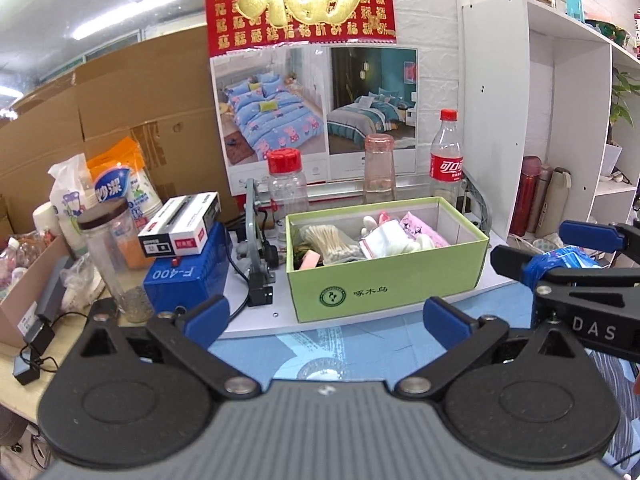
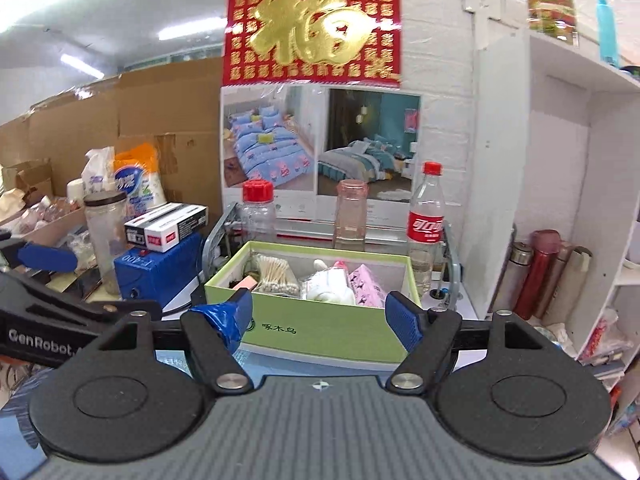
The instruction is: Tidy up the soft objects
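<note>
A: Biggest thing first: the green box (image 1: 386,264) sits at the back of the tabletop (image 1: 344,340), toward its right corner by the white shelf (image 1: 496,120). Already in it: cotton swabs (image 1: 326,240), a bagged white glove (image 1: 394,240), a pink packet (image 1: 426,229) and a small pink block (image 1: 309,259).

B: What might go wrong?

A: My guess: the box is nearly full, so anything more dropped in could ride up on the bagged glove and slide over the rim. The cola bottle (image 2: 426,220) and the two jars just behind the back wall look easy to tip if a gripper reaches in too far.

B: And the fingers?

A: The left gripper (image 1: 326,316) is spread wide, nothing between its pads, hovering before the box's front wall. The right gripper (image 2: 322,322) is also wide apart and empty. Its left pad (image 2: 228,322) wears blue tape; in the left view a blue-and-white wrapper (image 1: 576,258) shows beside that gripper, but I cannot tell if they touch.
</note>
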